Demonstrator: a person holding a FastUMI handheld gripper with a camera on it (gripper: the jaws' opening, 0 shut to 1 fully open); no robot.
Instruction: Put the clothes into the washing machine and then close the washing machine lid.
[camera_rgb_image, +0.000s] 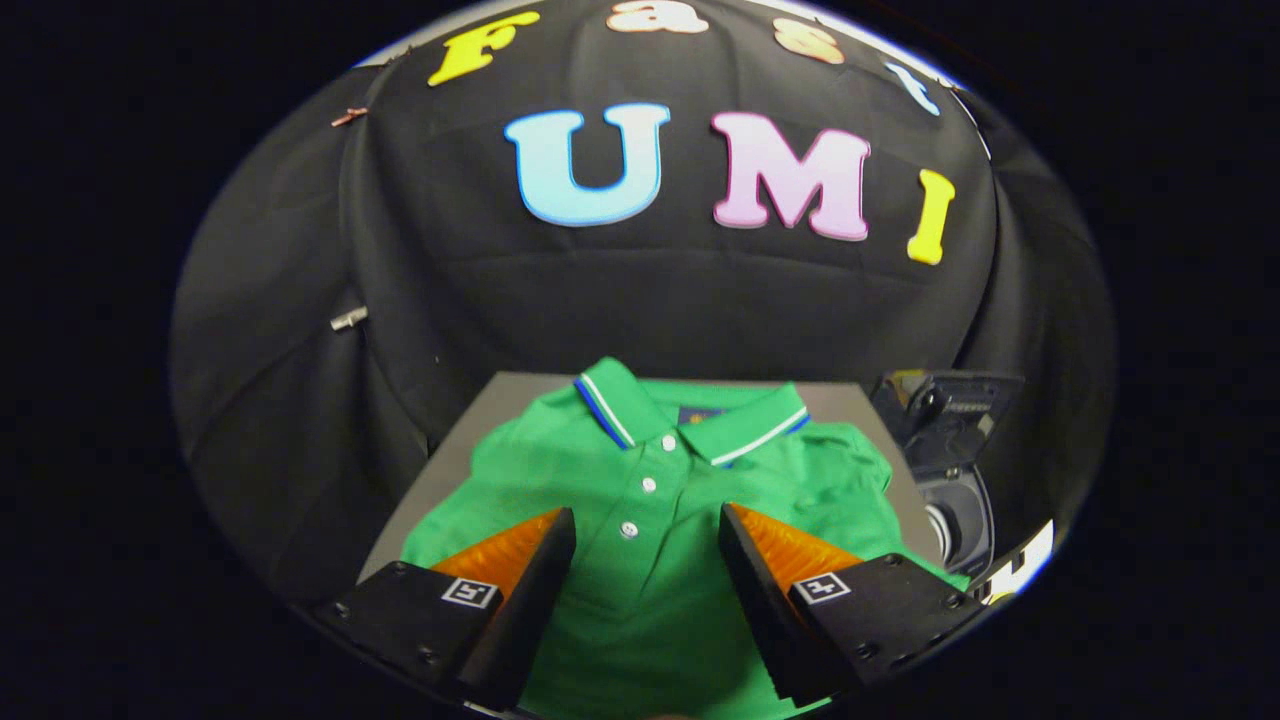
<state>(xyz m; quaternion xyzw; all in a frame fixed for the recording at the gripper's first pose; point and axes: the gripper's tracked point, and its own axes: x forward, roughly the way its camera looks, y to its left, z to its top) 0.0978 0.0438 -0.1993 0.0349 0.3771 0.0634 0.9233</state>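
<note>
Green polo shirt (650, 500) flat on grey table (455, 455) (washing machine (955, 470) beside); tongs (647, 540) spread wide above it

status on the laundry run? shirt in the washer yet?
Not yet. Done: only the washing machine lid stands open, off to the side of the table. In hand: the gripper is open, its fingers apart above the green polo shirt, which lies flat on the table, ungrasped. Left: grasp the shirt, put it in the machine, close the lid.
</note>
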